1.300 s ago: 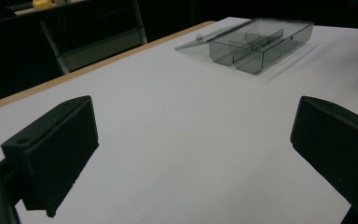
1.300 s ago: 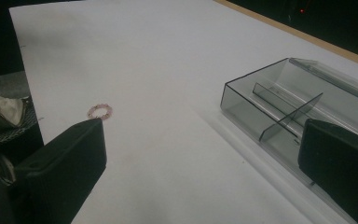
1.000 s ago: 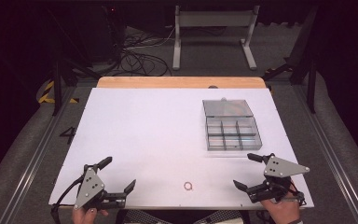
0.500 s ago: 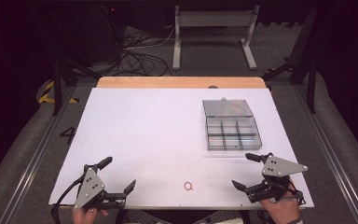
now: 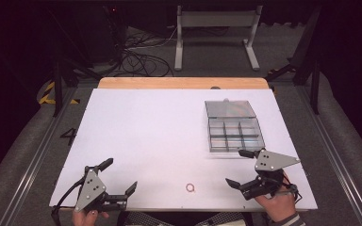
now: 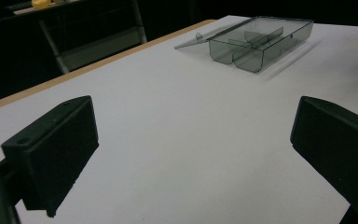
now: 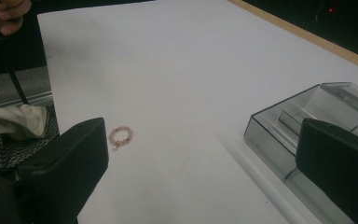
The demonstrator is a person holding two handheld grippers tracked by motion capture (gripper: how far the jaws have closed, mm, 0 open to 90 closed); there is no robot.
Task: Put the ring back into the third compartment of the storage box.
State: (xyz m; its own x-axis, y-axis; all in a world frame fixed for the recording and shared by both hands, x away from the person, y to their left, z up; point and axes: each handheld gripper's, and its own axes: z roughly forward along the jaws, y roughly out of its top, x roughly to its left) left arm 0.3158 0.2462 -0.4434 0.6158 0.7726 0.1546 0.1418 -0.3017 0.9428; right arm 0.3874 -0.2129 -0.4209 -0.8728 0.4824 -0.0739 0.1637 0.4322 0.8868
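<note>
A small pink bead ring (image 5: pixel 190 188) (image 7: pixel 120 135) lies on the white table (image 5: pixel 160 132) near its front edge. A clear grey compartment box (image 5: pixel 234 133) (image 6: pixel 256 42) (image 7: pixel 289 135) stands at the right with its lid (image 5: pixel 230 108) flipped open behind it. My left gripper (image 5: pixel 119 176) (image 6: pixel 191 158) hovers open over the front left corner, nothing between its jaws. My right gripper (image 5: pixel 238 168) (image 7: pixel 200 172) is open at the front right, between the ring and the box, holding nothing.
A wooden strip (image 5: pixel 184 83) edges the table's far side. Beyond it are a metal stand (image 5: pixel 214 28) and cables (image 5: pixel 141 56) on the floor. Rails (image 5: pixel 33 160) run along both sides of the table. Checked cloth (image 7: pixel 4 144) hangs below the front edge.
The right gripper has crept slightly to the left and forward. The left gripper has stayed in place.
</note>
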